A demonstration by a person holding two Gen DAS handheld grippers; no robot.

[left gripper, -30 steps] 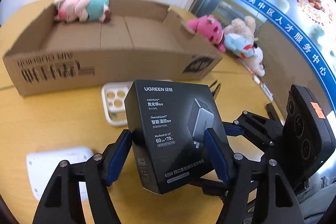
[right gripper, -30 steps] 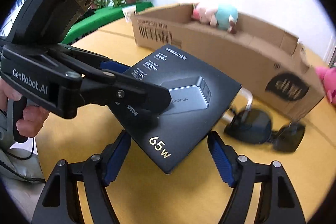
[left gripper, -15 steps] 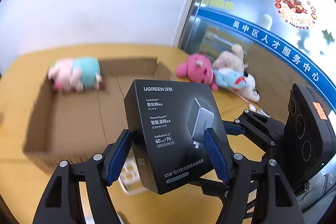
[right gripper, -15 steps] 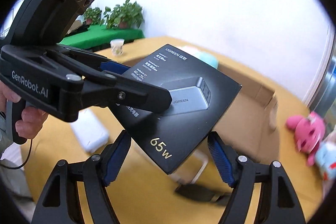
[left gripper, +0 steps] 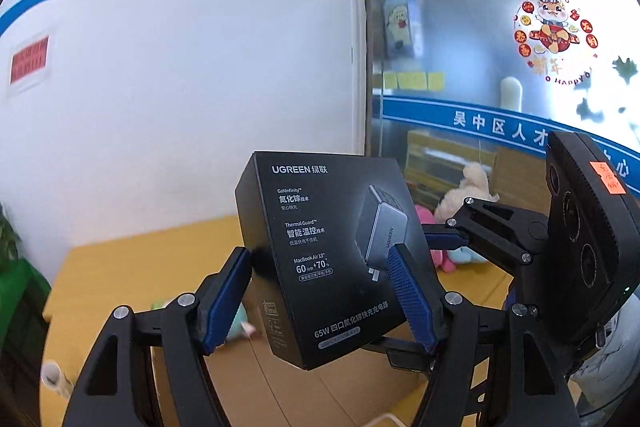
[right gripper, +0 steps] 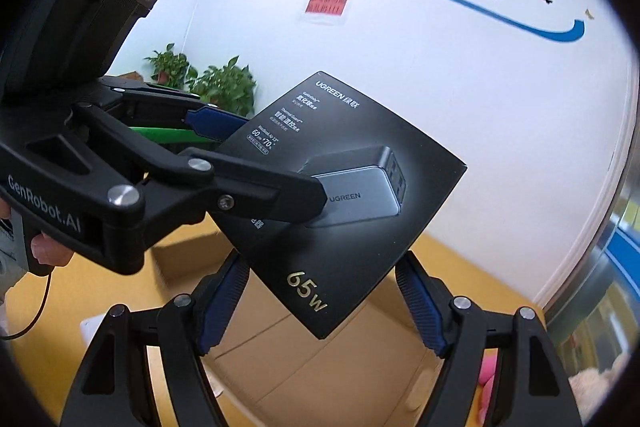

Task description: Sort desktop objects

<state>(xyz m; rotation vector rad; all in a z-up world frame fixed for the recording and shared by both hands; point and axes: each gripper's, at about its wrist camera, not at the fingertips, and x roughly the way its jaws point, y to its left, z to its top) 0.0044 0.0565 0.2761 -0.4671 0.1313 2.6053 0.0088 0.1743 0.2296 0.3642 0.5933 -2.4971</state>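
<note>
Black charger box point(left gripper: 336, 259): stiff, smooth card, likely light, slippery. Left gripper point(left gripper: 320, 299) clamps its side faces; right gripper point(right gripper: 320, 303) jaws pinch its near edges, both half-wide.

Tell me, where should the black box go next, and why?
Probably forward and down toward the open brown cardboard carton. The black rectangular UGREEN charger box is off the yellow wooden table, the left gripper clamped on its sides and the right gripper at its lower edges, with the carton's floor below and beyond it.
</note>
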